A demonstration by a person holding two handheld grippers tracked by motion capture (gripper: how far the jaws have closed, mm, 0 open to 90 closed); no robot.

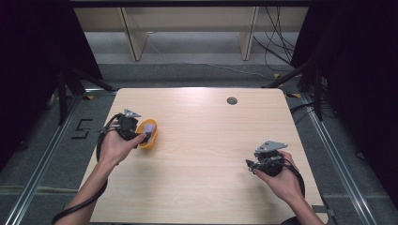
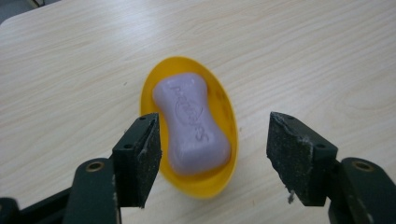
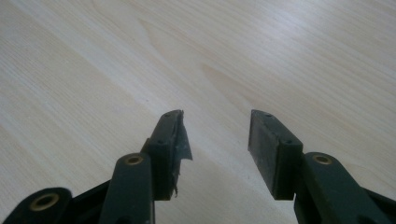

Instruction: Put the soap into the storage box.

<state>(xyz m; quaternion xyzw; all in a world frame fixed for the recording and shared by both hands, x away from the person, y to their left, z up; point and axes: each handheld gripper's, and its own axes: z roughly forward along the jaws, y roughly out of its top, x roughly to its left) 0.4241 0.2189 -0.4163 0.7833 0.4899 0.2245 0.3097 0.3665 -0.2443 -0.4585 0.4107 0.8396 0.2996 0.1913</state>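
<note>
A lilac bar of soap (image 2: pixel 194 126) lies in an oval yellow dish (image 2: pixel 219 98) on the wooden table. My left gripper (image 2: pixel 215 158) stands open over the dish's near end, its two pads clear of the soap and of the rim on either side. In the high view the dish (image 1: pixel 151 139) with the soap (image 1: pixel 149 126) sits at the table's left, right at the tips of the left gripper (image 1: pixel 143 136). My right gripper (image 1: pixel 249 164) hovers at the table's right front, open (image 3: pixel 215 140), with bare wood between its fingers.
A round grey grommet (image 1: pixel 232 100) is set in the table top (image 1: pixel 202 140) near the far edge. Beyond the table stand pale shelf legs (image 1: pixel 133 42) and loose cables (image 1: pixel 277 42). Dark stands flank the table on both sides.
</note>
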